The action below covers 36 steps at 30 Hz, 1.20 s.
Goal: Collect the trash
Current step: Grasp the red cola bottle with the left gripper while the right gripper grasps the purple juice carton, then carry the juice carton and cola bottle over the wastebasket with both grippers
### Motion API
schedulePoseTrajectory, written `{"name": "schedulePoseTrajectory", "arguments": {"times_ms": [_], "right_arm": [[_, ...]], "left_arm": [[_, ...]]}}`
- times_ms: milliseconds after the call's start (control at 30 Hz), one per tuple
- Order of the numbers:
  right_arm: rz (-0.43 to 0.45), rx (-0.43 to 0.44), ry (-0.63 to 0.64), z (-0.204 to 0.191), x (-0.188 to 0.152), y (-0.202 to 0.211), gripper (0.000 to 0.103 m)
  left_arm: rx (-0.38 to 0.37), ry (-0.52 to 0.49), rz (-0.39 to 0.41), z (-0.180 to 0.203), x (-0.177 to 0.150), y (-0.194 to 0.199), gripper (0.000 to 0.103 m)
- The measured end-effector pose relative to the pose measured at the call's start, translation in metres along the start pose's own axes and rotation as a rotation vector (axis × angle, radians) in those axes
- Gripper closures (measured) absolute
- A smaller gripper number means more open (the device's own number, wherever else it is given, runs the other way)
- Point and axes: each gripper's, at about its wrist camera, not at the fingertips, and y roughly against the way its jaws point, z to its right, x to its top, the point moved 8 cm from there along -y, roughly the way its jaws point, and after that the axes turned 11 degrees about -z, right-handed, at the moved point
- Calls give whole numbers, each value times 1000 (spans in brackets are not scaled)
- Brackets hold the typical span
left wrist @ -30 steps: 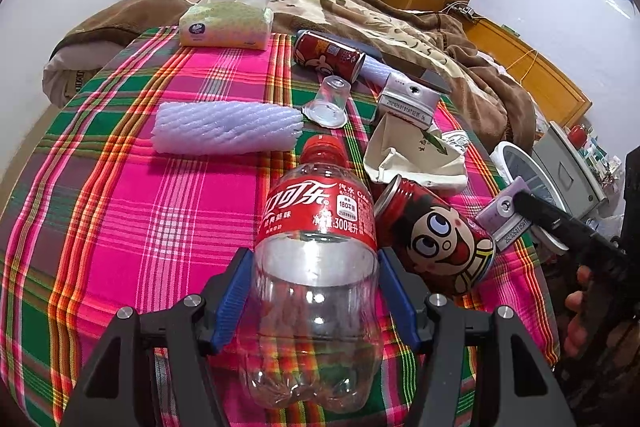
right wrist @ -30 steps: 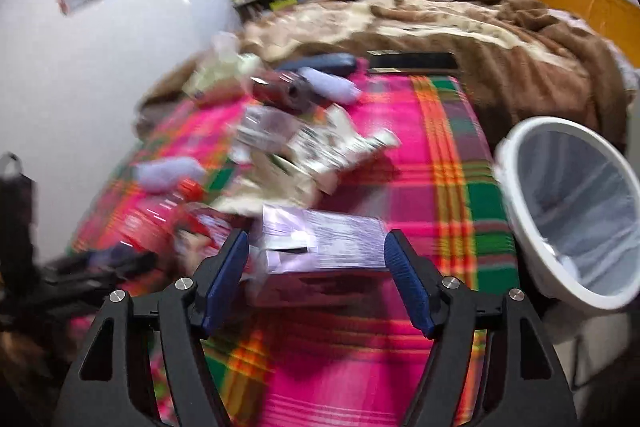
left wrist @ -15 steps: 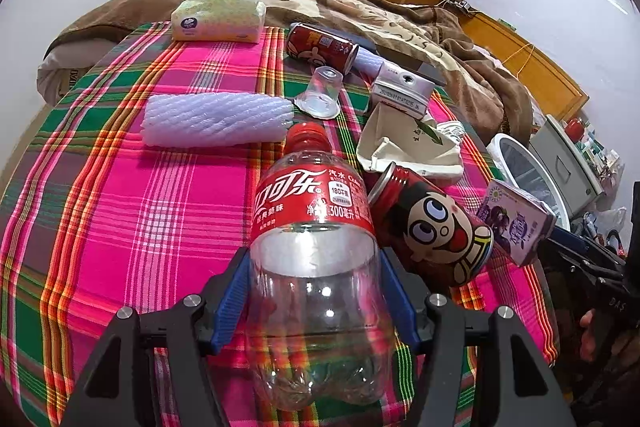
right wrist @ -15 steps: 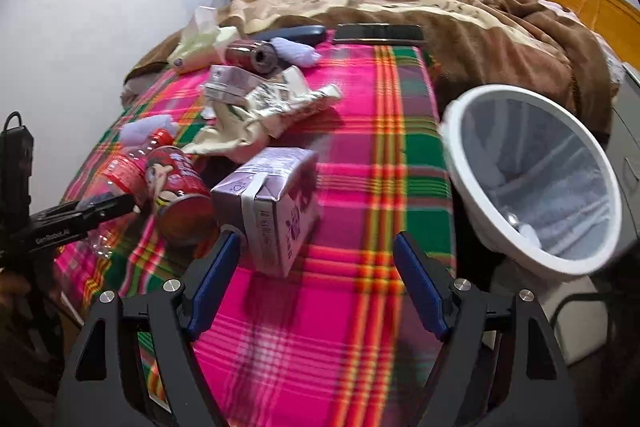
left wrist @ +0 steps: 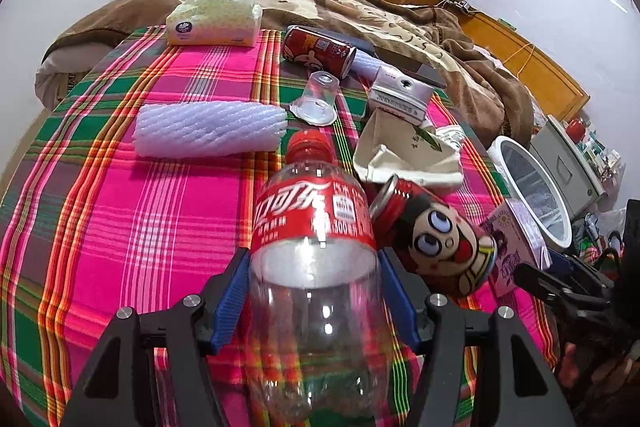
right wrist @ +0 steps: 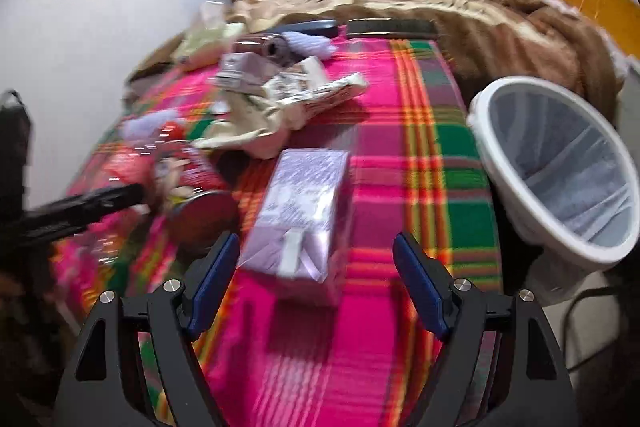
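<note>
My left gripper [left wrist: 314,291] is shut on a clear cola bottle [left wrist: 316,299] with a red label, its cap pointing away over the plaid cloth. A red can with a cartoon face [left wrist: 436,239] lies touching the bottle's right side. My right gripper [right wrist: 316,255] is open. A purple drink carton [right wrist: 304,211] lies lengthwise on the cloth, its near end between the blue pads and touching neither. The same carton [left wrist: 512,243] shows at the table's right edge. A white bin [right wrist: 486,147] with a clear liner stands beside the table, to the right.
Further back on the cloth lie a white foam net sleeve [left wrist: 208,131], a clear cup [left wrist: 318,99], a second red can [left wrist: 318,51], a small carton [left wrist: 400,97], a cream paper bag [left wrist: 404,151] and a tissue pack [left wrist: 216,23]. A bed with a brown blanket [right wrist: 460,7] lies behind.
The purple carton sat to the left of the open right fingers half a second ago; it now lies centred between them and nearer. The left gripper has kept still with the bottle.
</note>
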Motion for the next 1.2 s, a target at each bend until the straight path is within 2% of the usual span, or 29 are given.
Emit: {"name": "schedulePoseTrajectory", "arguments": {"times_ms": [67, 167, 200, 233, 300, 433, 533, 600, 867, 1200], "right_arm": [[8, -9, -14, 2, 3, -2, 23], [25, -16, -35, 7, 7, -1, 23], [30, -23, -37, 8, 8, -1, 26], [36, -25, -40, 9, 9, 0, 36], [33, -16, -54, 10, 10, -1, 48], [18, -8, -67, 13, 9, -6, 62], [24, -13, -68, 12, 10, -5, 63], [26, -9, -70, 12, 10, -5, 63], [49, 14, -70, 13, 11, 1, 63], [98, 41, -72, 12, 18, 15, 63]], "left_arm": [[-4, -1, 10, 0, 4, 0, 38], [3, -15, -16, 2, 7, -7, 36], [16, -13, -17, 1, 7, -9, 36], [26, -12, -19, 0, 8, -11, 36], [34, -14, -25, -1, 9, -14, 36], [26, -2, -45, -6, 9, -21, 36], [29, 12, -41, -9, 11, -20, 36], [34, 9, -42, -8, 10, -20, 42], [47, 11, -11, -5, 9, -11, 42], [51, -10, 70, 10, 16, 21, 42]]}}
